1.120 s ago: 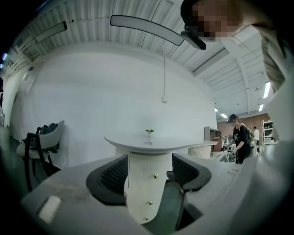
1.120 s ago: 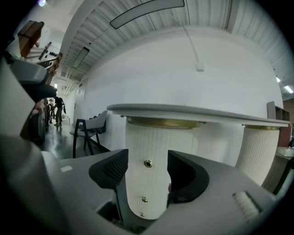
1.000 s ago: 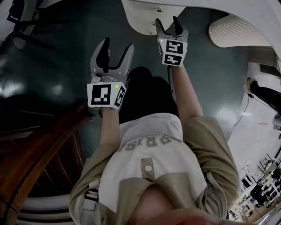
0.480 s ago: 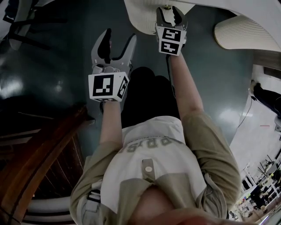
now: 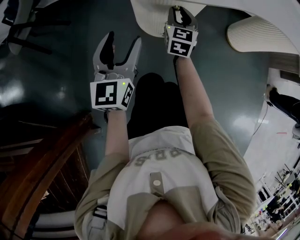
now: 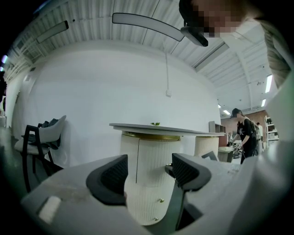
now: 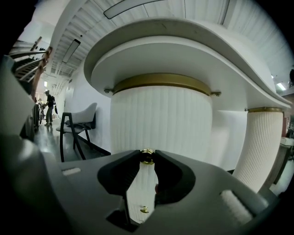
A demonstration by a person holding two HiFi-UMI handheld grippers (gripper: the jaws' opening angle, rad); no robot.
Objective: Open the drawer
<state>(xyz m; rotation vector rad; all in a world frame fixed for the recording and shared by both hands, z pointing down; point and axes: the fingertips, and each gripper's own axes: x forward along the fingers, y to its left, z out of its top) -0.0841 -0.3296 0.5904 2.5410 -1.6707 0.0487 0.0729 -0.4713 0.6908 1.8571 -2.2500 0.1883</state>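
**Head view.** Your right hand-held gripper [image 5: 180, 10] is at the ribbed white pedestal [image 5: 150, 21] under the counter [image 5: 262, 11]. Your left hand-held gripper [image 5: 124, 40] hangs beside it over the dark floor [image 5: 56, 70], short of the pedestal.

**Left gripper view.** The jaws stand wide apart and hold nothing. The pedestal is ahead, seen through the gap, with two small brass knobs low on its front. This hand-held gripper takes no part in the current step.

**Right gripper view.** The jaws have just been closing. A brass knob [image 7: 147, 156] now sits between their tips, and both pads appear to bear on it. A second knob [image 7: 144, 209] shows lower on the same front. The drawer [image 7: 161, 124] lies in this ribbed front and is shut, flush with the pedestal. Its outline cannot be made out among the ribs.

**Step in hand.** Judged from this position, you are securing the grip on the knob and the pull has not begun.

**Next move.**
- Confirm that the pads are seated squarely on the knob.
- Draw straight back along the line of the jaws.
- A small, round knob is likely to slip out of a loose or tilted grip.

**Contents.** The drawer is closed, so nothing inside it can be seen.
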